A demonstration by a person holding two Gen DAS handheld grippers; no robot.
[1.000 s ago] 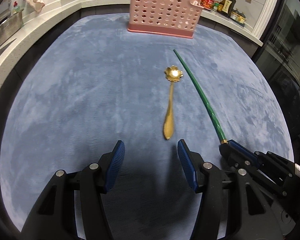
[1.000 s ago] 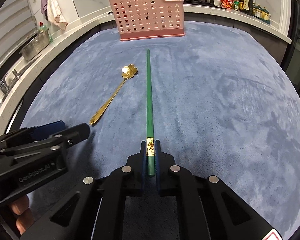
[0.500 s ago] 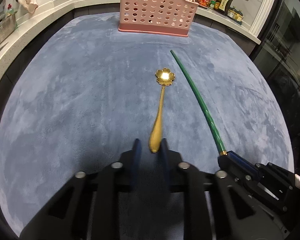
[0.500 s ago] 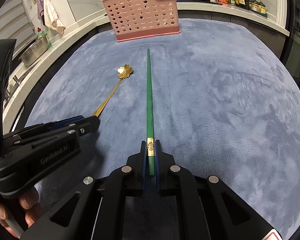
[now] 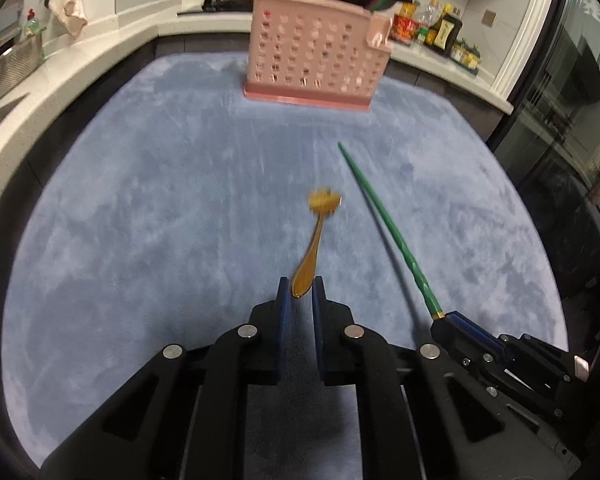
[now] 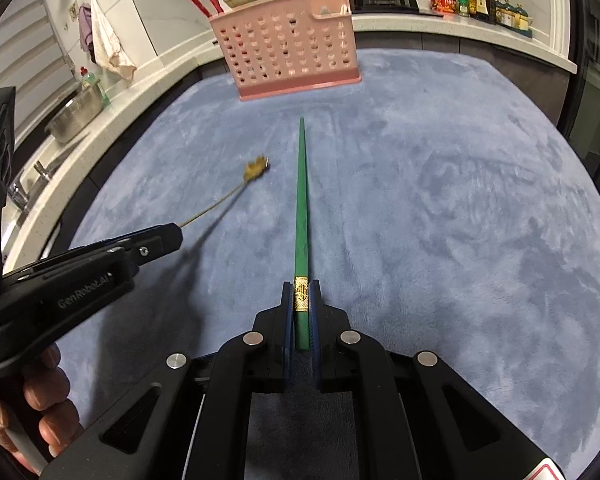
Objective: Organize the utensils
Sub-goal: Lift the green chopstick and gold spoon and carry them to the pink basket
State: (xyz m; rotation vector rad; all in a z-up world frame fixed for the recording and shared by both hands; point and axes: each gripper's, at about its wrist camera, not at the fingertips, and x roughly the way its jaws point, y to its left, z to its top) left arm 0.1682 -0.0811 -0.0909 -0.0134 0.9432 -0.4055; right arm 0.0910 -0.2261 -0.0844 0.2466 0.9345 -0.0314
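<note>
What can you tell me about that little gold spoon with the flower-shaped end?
The spoon looks like gold metal: a flower-shaped bowl, a thin stem and a broader, teardrop handle end. It is blurred in both views. The left gripper pinches that handle end between its blue fingers. The bowl points ahead toward the pink basket, and the spoon seems to be just above the blue mat.

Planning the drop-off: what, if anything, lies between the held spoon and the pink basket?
Nothing visible. Only bare blue mat lies between the spoon and the basket; the green chopstick runs off to its right.

"GenRobot.AI" is printed on the left hand-held gripper.
</note>
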